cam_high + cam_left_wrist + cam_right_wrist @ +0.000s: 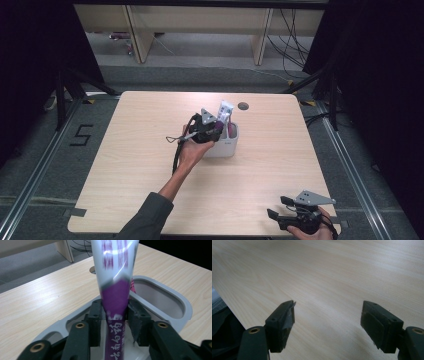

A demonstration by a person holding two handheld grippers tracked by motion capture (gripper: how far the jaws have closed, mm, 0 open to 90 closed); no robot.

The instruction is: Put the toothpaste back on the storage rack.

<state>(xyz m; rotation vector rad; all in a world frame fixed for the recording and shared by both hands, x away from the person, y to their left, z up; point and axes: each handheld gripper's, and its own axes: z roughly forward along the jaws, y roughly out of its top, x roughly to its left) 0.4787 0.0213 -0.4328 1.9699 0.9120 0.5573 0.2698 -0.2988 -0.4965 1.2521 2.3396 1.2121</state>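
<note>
The left gripper [115,315] has its jaws set against the two sides of a purple and white tube [115,293], apparently clamped on its purple lower part. From the jaws the tube runs straight toward twelve o'clock in the left gripper view, its long axis upright, its lower end down inside the white holder [183,305]. In the high view the tube [225,112] stands at the table's centre. The right gripper [276,210], jaws wide apart with nothing between them, rests well off at about five o'clock, so the left is nearer.
</note>
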